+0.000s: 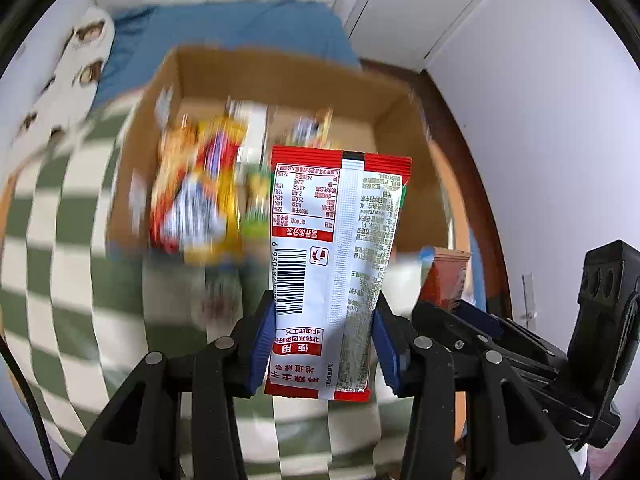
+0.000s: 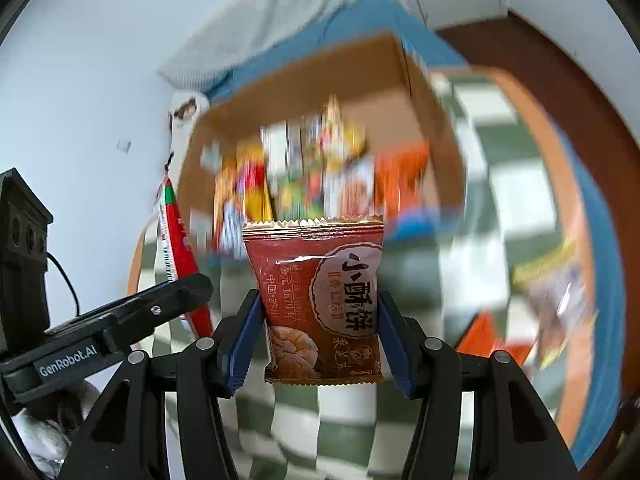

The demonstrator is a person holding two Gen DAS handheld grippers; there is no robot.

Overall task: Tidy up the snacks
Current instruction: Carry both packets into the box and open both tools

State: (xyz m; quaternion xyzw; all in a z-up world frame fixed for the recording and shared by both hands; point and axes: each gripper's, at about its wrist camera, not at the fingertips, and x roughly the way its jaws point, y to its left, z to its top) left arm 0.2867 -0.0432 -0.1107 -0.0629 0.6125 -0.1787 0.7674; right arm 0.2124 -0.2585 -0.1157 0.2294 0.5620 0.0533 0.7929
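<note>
My left gripper (image 1: pixel 324 332) is shut on a red and white snack packet (image 1: pixel 340 240), its printed back with a barcode facing the camera, held upright in front of an open cardboard box (image 1: pixel 280 72). My right gripper (image 2: pixel 318 334) is shut on a brown pastry packet (image 2: pixel 320 300) with gold Chinese lettering, held upright in front of the same box (image 2: pixel 420 92). The box holds several colourful snack packs (image 1: pixel 200 192), also in the right wrist view (image 2: pixel 312 168). The right gripper and its brown packet (image 1: pixel 446 276) show at the right of the left wrist view. The red and white packet (image 2: pixel 176 240) shows edge-on at the left of the right wrist view.
The box stands on a green and white checked cloth (image 1: pixel 72 264) over a round table with an orange rim (image 2: pixel 560 184). Loose snack packs (image 2: pixel 556 296) lie on the cloth to the right. A blue bed (image 1: pixel 240 28) and white walls lie beyond. The background is motion-blurred.
</note>
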